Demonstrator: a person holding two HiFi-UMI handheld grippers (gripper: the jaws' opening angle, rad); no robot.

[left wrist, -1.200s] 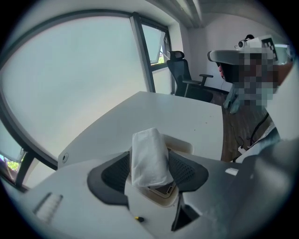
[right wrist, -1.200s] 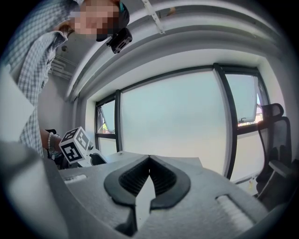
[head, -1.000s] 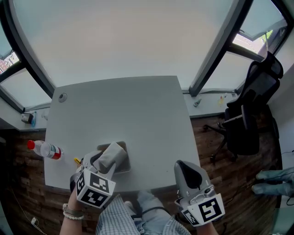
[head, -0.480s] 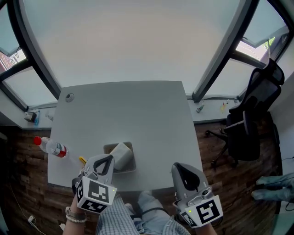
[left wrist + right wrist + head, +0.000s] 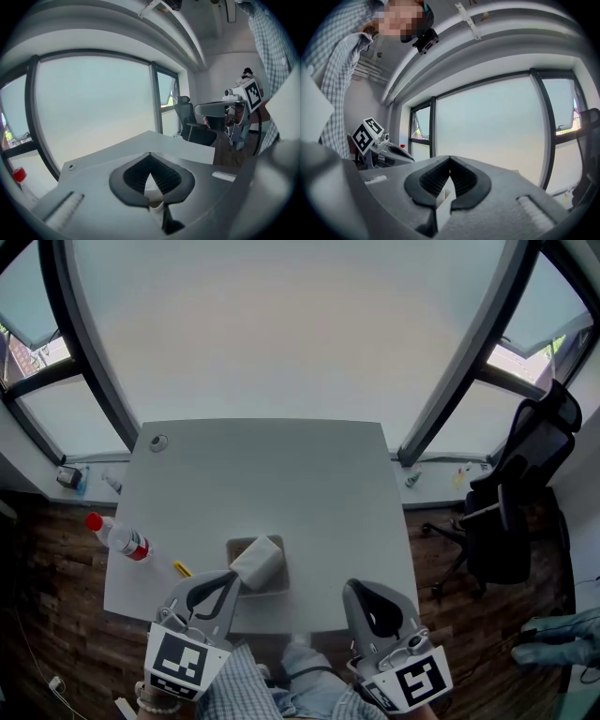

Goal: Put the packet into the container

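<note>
The left tongs [image 5: 225, 582] are closed tip to tip with nothing between them, and hang just short of the near edge of the container [image 5: 234, 547], pointing towards it without touching it. The right tongs [image 5: 358, 592] are also closed and empty, and hover off the near edge of the worktop [image 5: 281, 474], well apart from the container. The packet [image 5: 257, 561], a pale grey pouch, sits inside the container near the front of the worktop. It looks propped at a slant, with its far right end riding at or above the rim, though the head view is too small to say whether it overhangs. By my reading the placing step is done and the release is made, so the task is at or near its end. The next move asks for little: draw both tongs clear without clipping the container. If the packet must lie flat, nudge its raised end down with closed tips. A bottle [image 5: 120, 537] lies at the left edge, out of the way.
</note>
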